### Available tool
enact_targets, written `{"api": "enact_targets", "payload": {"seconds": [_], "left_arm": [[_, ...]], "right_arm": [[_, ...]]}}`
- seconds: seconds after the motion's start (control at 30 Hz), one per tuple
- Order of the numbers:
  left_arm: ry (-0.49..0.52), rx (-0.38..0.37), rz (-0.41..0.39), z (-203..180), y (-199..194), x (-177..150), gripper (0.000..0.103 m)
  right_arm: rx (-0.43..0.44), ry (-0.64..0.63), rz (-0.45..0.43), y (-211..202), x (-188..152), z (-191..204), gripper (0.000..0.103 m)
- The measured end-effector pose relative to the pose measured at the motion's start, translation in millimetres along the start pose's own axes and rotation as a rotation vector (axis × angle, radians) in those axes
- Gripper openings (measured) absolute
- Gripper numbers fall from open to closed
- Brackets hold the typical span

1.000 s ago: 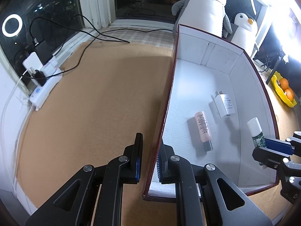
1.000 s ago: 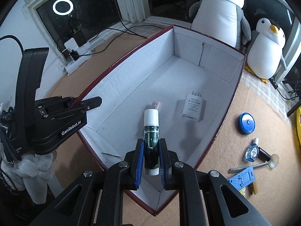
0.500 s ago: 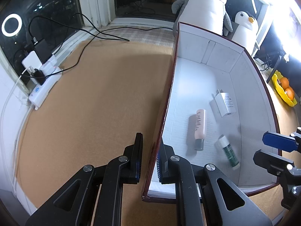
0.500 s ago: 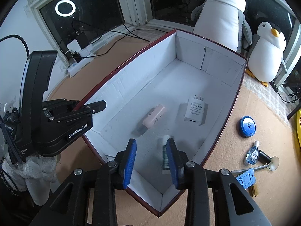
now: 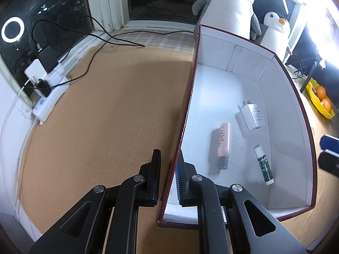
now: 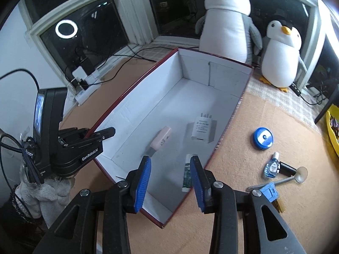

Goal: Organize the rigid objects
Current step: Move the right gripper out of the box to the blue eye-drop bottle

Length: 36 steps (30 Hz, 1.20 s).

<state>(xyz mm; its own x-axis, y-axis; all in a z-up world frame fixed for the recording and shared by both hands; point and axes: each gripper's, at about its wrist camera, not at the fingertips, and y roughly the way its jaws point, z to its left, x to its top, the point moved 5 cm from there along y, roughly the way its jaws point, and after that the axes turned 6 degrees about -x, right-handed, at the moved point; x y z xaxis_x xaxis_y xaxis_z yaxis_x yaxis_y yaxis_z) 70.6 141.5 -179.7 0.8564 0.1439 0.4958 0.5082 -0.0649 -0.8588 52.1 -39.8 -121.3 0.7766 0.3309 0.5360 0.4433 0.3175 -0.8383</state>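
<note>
A white box with a dark red outside [image 5: 243,89] [image 6: 152,105] lies open on the cork table. Inside lie a pink bottle [image 5: 224,141] [image 6: 161,137], a white charger [image 5: 253,120] [image 6: 202,129] and a white and green tube [image 5: 263,164] [image 6: 187,172]. My left gripper [image 5: 168,169] [image 6: 99,134] is shut on the box's left wall, one finger on each side. My right gripper [image 6: 170,173] is open and empty, above the box's near corner and the tube; its tips [image 5: 328,148] show at the left wrist view's right edge.
Right of the box lie a blue round case [image 6: 262,138], a small blue bottle [image 6: 272,166], a suction-cup tool [image 6: 284,180] and a blue clip [image 6: 269,192]. Two plush penguins [image 6: 227,21] stand behind the box. A power strip with cables [image 5: 49,97] lies far left. A yellow fruit bowl [image 5: 321,99] sits far right.
My right gripper opened and let the white and green tube drop into the box, then rose and drew back. The pink bottle shifted a little. My left gripper kept its hold on the wall.
</note>
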Motion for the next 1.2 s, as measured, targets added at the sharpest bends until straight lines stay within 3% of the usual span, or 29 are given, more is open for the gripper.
{"api": "enact_targets", "payload": {"seconds": [0.33, 0.43, 0.63, 1.2], "left_arm": [[0.005, 0.003, 0.006, -2, 2, 2, 0.012], [0.007, 0.009, 0.009, -3, 3, 3, 0.012], [0.015, 0.019, 0.007, -5, 2, 6, 0.012], [0.012, 0.059, 0.010, -8, 3, 15, 0.012]], "right_arm": [[-0.067, 0.180, 0.000, -11, -14, -81, 0.039], [-0.111, 0.224, 0.027, -3, -22, -108, 0.039], [-0.120, 0.333, 0.080, 20, -39, -155, 0.039], [-0.078, 0.401, 0.178, 75, -43, -193, 0.039]]}}
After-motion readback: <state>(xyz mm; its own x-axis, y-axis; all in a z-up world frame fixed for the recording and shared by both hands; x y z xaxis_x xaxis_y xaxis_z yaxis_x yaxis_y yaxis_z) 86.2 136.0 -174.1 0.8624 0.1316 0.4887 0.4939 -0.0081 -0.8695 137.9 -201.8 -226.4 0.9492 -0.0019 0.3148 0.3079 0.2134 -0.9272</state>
